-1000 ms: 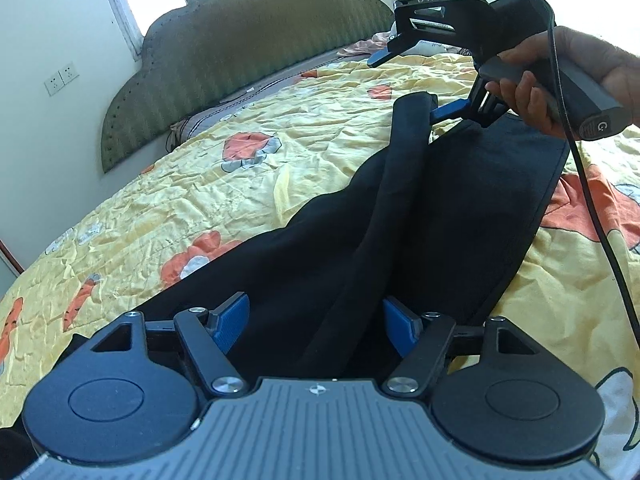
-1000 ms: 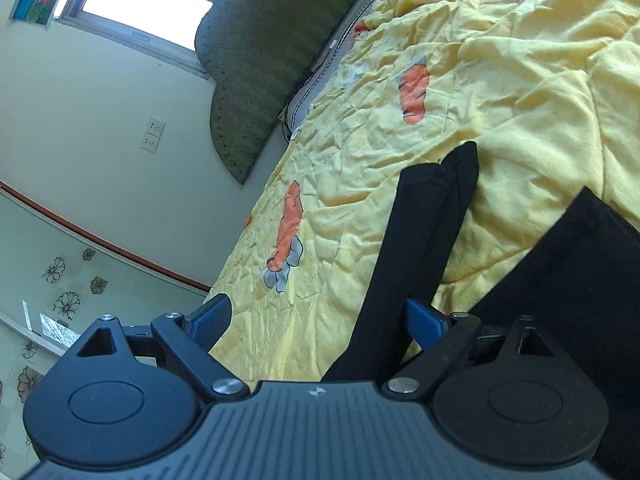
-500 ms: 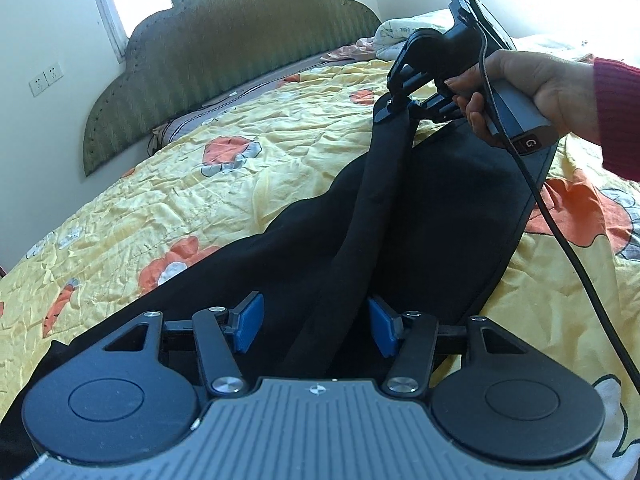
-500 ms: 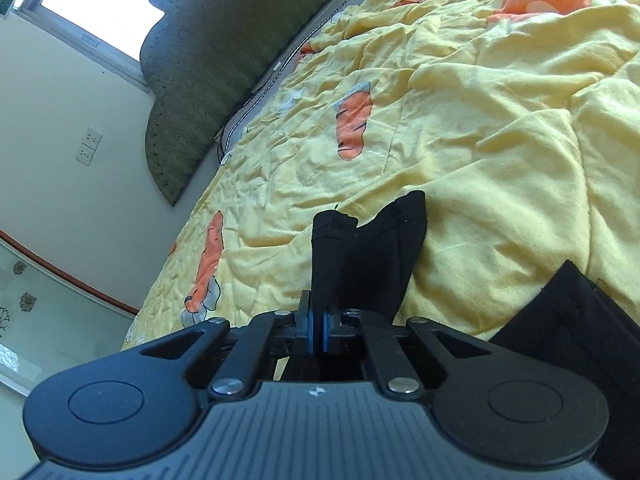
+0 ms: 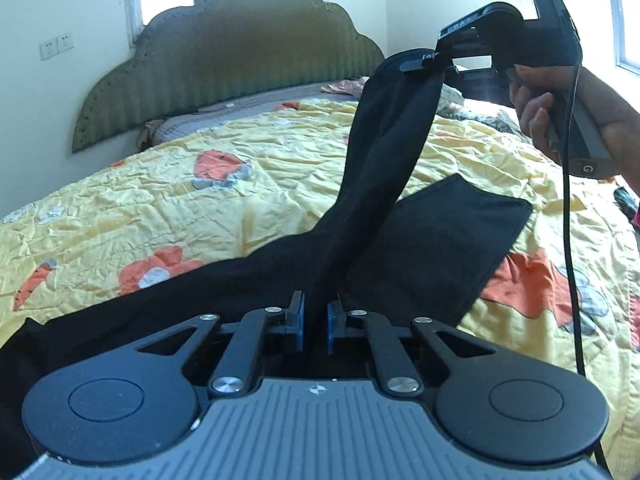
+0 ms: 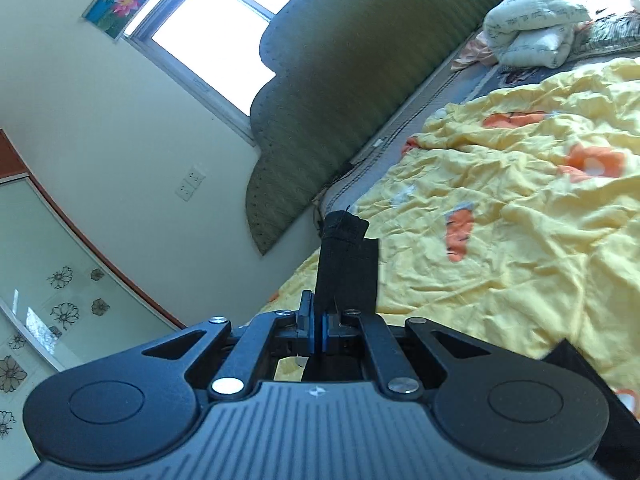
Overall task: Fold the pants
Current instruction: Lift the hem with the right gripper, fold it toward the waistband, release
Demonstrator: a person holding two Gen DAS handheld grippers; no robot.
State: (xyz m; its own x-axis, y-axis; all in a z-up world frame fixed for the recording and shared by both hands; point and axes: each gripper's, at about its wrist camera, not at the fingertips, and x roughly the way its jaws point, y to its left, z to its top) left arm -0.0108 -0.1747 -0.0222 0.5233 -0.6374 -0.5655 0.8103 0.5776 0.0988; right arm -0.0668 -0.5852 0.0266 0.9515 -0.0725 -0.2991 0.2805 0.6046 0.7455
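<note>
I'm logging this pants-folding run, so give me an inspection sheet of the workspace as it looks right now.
Surface: bed under a wrinkled yellow floral quilt.
Job's things: black pants, one leg lifted off the bed, the other lying flat.
Clutter: folded bedding near the headboard.
Grippers: left gripper closed on the pants fabric near the crotch; right gripper shut on the raised leg's end, held by a hand.
Cables: black cable hangs from the right gripper's handle across the quilt.
Surroundings: green scalloped headboard, window, wall sockets.
</note>
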